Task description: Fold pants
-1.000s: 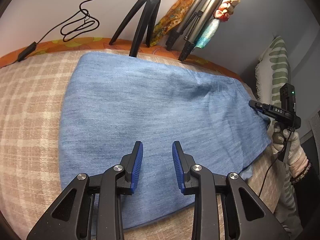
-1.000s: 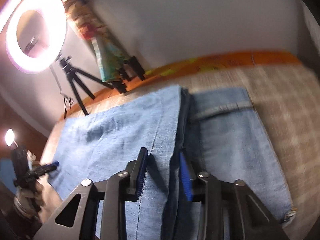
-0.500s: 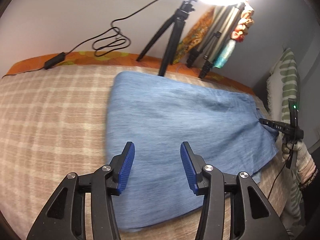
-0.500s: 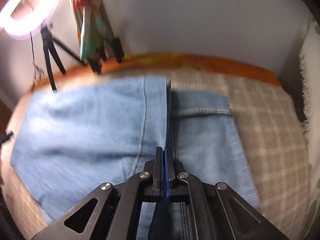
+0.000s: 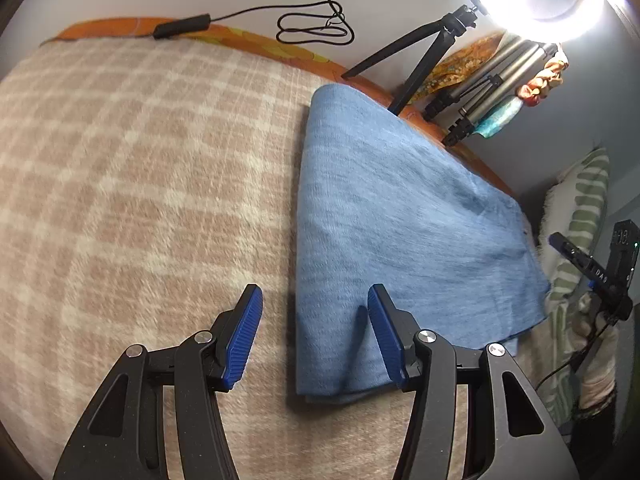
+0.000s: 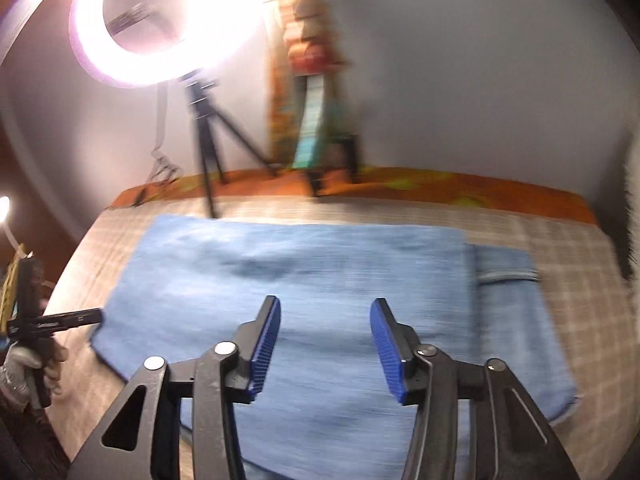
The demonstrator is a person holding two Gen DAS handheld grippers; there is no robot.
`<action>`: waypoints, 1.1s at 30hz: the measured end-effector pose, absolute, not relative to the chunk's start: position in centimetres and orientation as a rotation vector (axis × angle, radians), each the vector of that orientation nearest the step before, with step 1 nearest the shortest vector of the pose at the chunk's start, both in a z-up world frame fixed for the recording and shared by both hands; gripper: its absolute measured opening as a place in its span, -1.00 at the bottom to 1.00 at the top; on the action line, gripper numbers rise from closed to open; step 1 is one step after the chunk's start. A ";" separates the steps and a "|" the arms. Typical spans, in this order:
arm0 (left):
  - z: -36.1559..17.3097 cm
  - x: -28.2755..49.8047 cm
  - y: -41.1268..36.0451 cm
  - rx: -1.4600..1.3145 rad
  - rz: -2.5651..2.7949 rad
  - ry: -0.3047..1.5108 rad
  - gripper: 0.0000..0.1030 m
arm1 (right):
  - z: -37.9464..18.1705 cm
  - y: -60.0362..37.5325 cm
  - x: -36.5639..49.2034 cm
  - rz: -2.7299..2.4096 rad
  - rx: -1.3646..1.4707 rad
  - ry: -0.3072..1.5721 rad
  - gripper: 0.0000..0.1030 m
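Up close, our left gripper (image 5: pixel 314 330) and right gripper (image 6: pixel 325 346) both just opened their jaws about halfway, nothing held. Past them, the folded pants (image 5: pixel 400 240) lie flat on the checked blanket (image 5: pixel 140 168), ring light (image 6: pixel 160 20) behind.

Blue pants (image 5: pixel 400 240) folded flat on blanket (image 5: pixel 140 180)

One folded pants (image 5: pixel 400 232), two tongs (image 5: pixel 314 330) (image 6: pixel 324 344), one ring light (image 6: pixel 160 20), three tripods (image 5: pixel 416 64)
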State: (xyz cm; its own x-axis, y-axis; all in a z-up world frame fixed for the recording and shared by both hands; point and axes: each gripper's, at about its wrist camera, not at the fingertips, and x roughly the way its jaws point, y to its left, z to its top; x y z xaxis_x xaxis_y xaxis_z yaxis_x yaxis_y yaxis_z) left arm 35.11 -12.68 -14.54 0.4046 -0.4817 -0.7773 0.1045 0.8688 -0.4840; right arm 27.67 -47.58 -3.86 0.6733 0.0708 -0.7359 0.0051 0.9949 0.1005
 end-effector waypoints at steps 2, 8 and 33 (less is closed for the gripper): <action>-14.8 34.8 -12.8 -0.427 -0.402 1.111 0.04 | -4.4 -45.1 28.7 0.072 0.063 0.843 0.05; -15.0 34.4 -13.3 -0.457 -0.423 1.100 -0.01 | -6.7 -40.7 34.8 0.070 -0.024 0.891 0.05; -11.5 33.6 -15.4 -0.400 -0.562 0.926 -0.57 | -5.6 -27.8 41.5 0.343 0.141 1.081 0.38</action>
State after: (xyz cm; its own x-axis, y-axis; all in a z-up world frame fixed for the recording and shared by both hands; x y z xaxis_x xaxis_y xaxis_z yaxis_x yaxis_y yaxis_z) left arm 33.59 -15.44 -11.49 0.4761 -0.6106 -0.6328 0.2797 0.7874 -0.5493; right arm 41.53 -27.85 -5.55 0.4241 0.3412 -0.8389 -0.2052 0.9384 0.2780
